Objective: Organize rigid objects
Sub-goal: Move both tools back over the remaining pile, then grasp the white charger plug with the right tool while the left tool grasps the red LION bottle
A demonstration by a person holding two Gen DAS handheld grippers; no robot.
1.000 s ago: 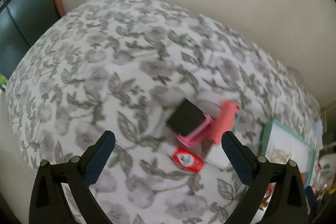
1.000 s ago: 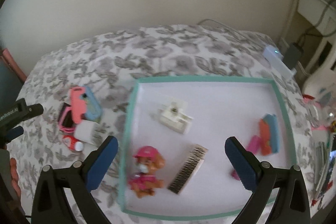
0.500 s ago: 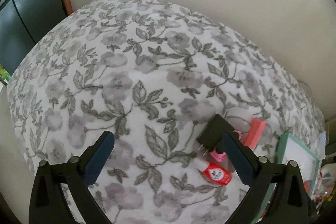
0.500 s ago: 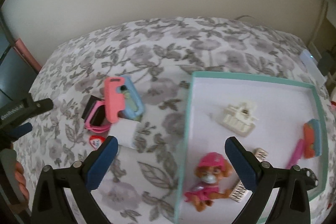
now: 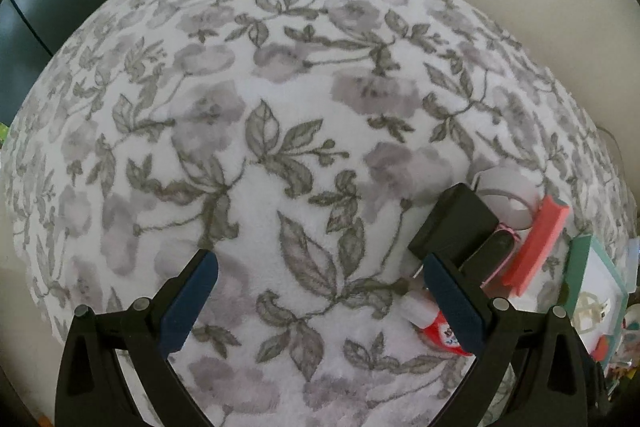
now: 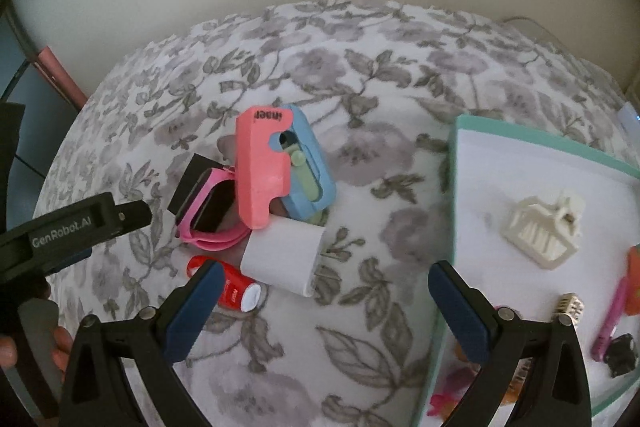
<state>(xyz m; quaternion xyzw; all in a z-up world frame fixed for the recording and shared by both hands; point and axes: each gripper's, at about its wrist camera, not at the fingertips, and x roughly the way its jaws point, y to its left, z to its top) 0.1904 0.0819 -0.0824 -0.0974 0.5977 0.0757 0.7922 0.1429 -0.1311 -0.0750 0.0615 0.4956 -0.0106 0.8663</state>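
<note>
Both jaws spread; white charger just beside teal tray edge; bare blanket leftward.

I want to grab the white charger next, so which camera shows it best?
The right wrist view: the white charger lies whole and unblocked between the red bottle and the pink watch, prongs showing. In the left wrist view I cannot pick it out; the left gripper's finger covers that area.

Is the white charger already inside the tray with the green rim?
No, the white charger lies on the flowered blanket, left of the tray.
</note>
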